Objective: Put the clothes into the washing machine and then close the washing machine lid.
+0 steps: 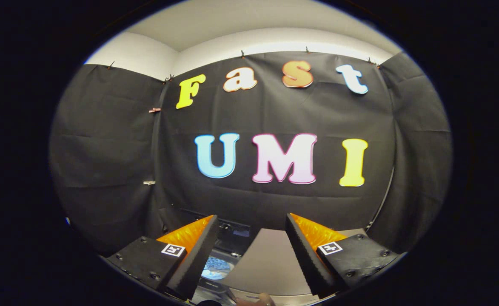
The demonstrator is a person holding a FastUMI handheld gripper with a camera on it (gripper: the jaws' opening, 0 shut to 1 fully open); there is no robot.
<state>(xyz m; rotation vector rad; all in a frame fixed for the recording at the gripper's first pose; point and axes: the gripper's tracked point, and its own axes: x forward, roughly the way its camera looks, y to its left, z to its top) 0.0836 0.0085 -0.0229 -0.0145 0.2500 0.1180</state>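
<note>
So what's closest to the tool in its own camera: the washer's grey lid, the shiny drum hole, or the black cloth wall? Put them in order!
The tool is open, holding nothing.
1. Grey lid: raised, between the fingers, toward the right one.
2. Drum opening: low beside the left finger; too close to the lid to rank surely.
3. Black cloth wall: farthest, behind the washer.

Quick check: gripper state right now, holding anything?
Gripper: open, jaws wide apart and holding nothing, above the washing machine with its lid raised.

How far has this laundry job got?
Nothing looks finished. The tool is open and holds nothing. Between its fingers, the washing machine shows its drum beside a raised grey lid. Whether clothes are inside is unclear, so loading may remain; closing the lid does.
</note>
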